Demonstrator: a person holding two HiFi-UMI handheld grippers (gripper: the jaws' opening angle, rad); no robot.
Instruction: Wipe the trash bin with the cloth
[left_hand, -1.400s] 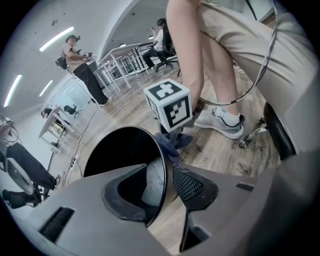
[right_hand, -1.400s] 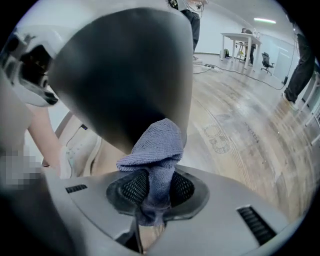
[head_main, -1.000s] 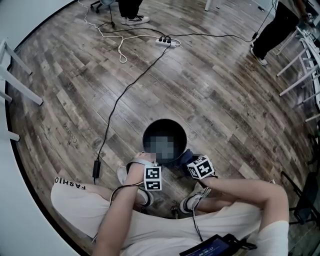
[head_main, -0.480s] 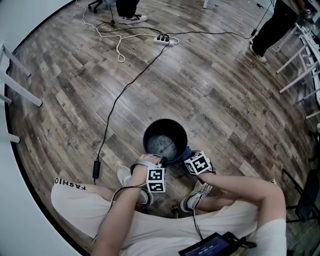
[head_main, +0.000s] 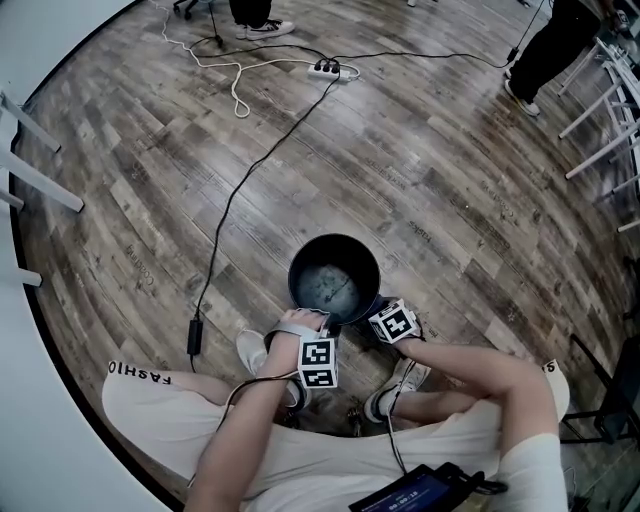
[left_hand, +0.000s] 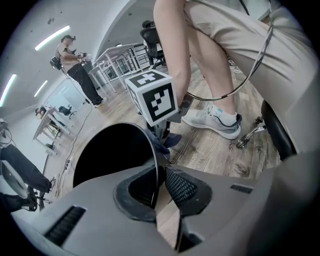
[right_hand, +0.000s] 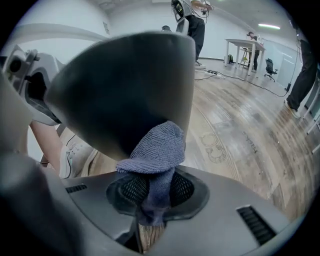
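Note:
A round black trash bin (head_main: 333, 278) stands on the wood floor just in front of the person's feet. My left gripper (head_main: 308, 326) has just been closing and is now shut on the bin's near rim (left_hand: 155, 165); the thin wall sits between its pads (left_hand: 183, 188). My right gripper (head_main: 376, 312) is at the bin's right side, shut on a blue cloth (right_hand: 156, 152). The cloth bulges out of the jaws and presses against the bin's dark outer wall (right_hand: 125, 85). In the left gripper view the right gripper's marker cube (left_hand: 153, 97) and a bit of cloth (left_hand: 169, 141) show beyond the rim.
A black cable (head_main: 240, 190) runs over the floor from a power strip (head_main: 328, 70) to an adapter (head_main: 194, 336) left of the bin. White sneakers (head_main: 252, 350) stand close behind it. People's legs (head_main: 545, 50) stand far back, and white frame legs (head_main: 40, 180) are at the left.
My left gripper has shifted right to the bin's near rim. My right gripper has sunk a little along the bin's right side with the cloth.

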